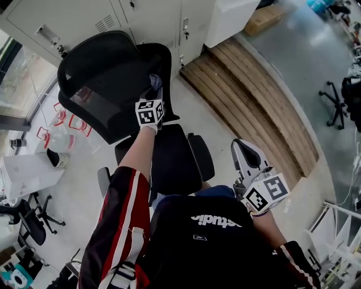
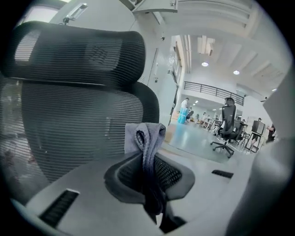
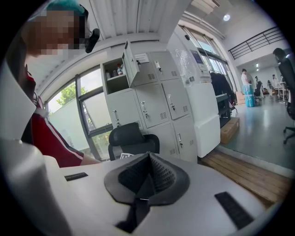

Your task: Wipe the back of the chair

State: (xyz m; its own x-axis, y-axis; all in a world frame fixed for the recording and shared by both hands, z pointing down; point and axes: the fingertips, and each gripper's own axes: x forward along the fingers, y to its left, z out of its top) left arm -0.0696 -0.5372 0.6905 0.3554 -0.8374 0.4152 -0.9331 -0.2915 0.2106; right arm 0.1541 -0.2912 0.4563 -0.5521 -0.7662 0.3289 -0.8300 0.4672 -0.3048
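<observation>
A black mesh office chair [image 1: 110, 84] stands before me, its backrest [image 2: 73, 124] and headrest [image 2: 78, 53] filling the left gripper view. My left gripper [image 1: 151, 99] is shut on a grey cloth [image 2: 146, 138], whose folded end sticks up between the jaws close to the backrest's right edge. In the head view the cloth [image 1: 156, 86] shows against the inner right side of the backrest. My right gripper [image 1: 246, 158] is held low at the right, away from the chair, shut with nothing in it. The chair [image 3: 131, 138] appears small and distant in the right gripper view.
Grey metal lockers [image 1: 141, 17] stand right behind the chair, with a white machine [image 3: 205, 115] beside them. A wooden step [image 1: 254, 96] runs diagonally at the right. A window [image 1: 22, 79] is at the left. Other office chairs [image 2: 227, 124] stand far off.
</observation>
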